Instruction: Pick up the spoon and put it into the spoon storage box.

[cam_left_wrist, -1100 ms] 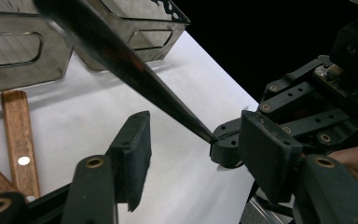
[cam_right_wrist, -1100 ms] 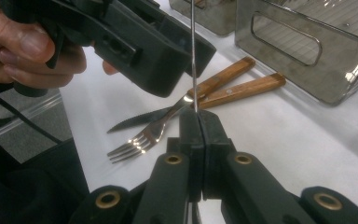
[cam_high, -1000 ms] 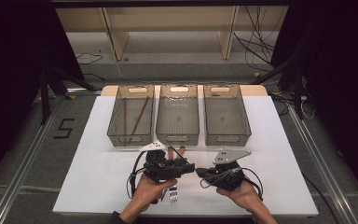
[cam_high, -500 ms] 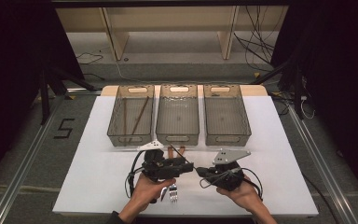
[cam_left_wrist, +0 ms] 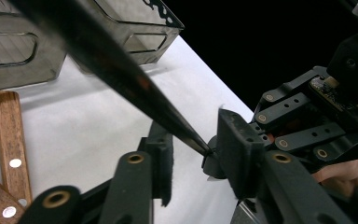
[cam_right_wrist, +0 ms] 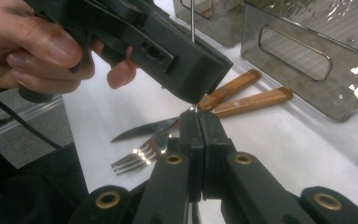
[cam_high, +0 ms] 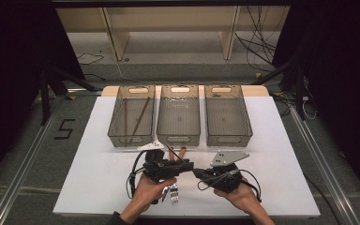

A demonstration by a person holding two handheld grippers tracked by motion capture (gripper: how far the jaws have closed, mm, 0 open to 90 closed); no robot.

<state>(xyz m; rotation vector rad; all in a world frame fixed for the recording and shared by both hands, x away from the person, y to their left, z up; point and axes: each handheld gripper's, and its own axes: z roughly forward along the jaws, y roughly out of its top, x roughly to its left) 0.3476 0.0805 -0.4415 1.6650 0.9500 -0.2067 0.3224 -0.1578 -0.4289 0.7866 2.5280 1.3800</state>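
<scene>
As the R gripper (cam_right_wrist: 199, 116) pinches the chopstick (cam_left_wrist: 121, 70) by its tip, the L gripper (cam_left_wrist: 198, 133) closes in round the shaft.
R jaws are tight on the thin end, so the stick juts up past them, prob. steadied for a handover. L jaws have just been closing w/ the stick between the pads, not pressing yet. Forks (cam_right_wrist: 140, 156) lie just under both tools; the bin (cam_high: 131, 117) w/ other sticks is well beyond.

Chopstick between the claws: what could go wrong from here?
The right claw seems to pinch the chopstick only at its thin tip, so it may pivot or slip. The left claw has just been closing around it, pads not yet pressing; an early release could drop it onto the fork.
</scene>
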